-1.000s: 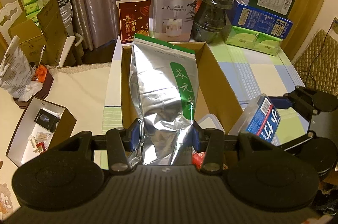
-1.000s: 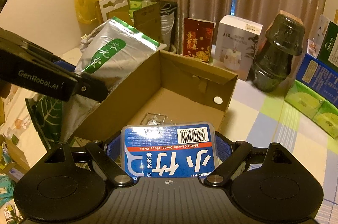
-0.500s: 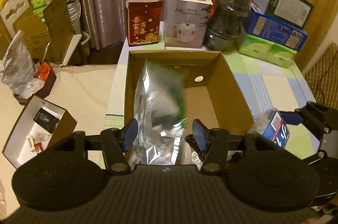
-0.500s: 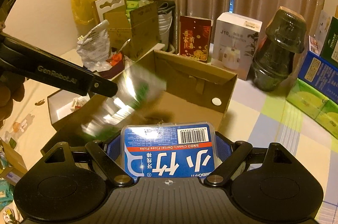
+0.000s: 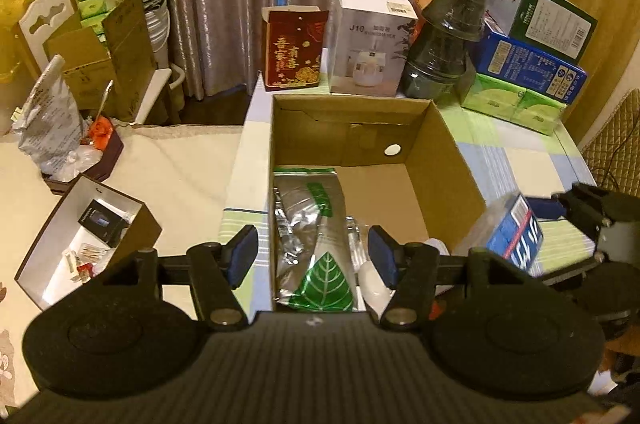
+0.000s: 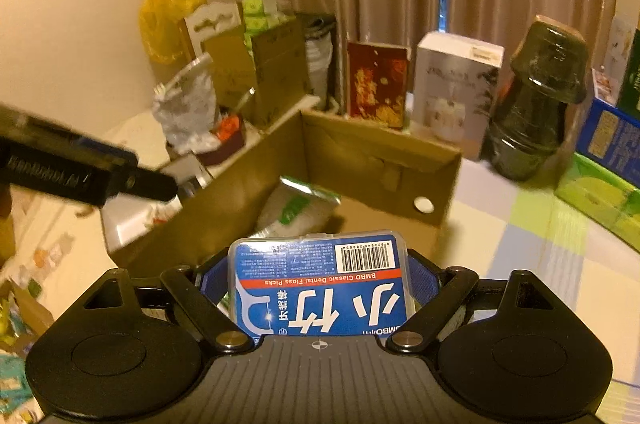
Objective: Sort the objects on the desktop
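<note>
A silver tea bag with a green leaf print (image 5: 308, 224) lies flat along the left side of the open cardboard box (image 5: 452, 160), free of any grip. My left gripper (image 5: 312, 250) hovers over the box's near end, its jaws opening with only air between the pads. In the right wrist view, the bag (image 6: 296, 208) shows inside the cardboard box (image 6: 380, 152). My right gripper (image 6: 320, 264) has a blue dental floss box (image 6: 320, 284) between its pads, just short of the box's near right corner. Its jaws are starting to open. The floss box (image 5: 518, 236) looks blurred in the left wrist view.
Behind the cardboard box stand a red gift box (image 5: 294, 48), a white humidifier box (image 5: 372, 40) and a dark wrapped stack of bowls (image 5: 444, 48). Green tissue packs (image 5: 512, 104) and cartons fill the back right. An open brown box (image 5: 80, 236) sits low on the left.
The silver bag left my left gripper, tipped forward and now lies in the cardboard box. The left jaws have spread wider. The floss box stays in the right gripper.
</note>
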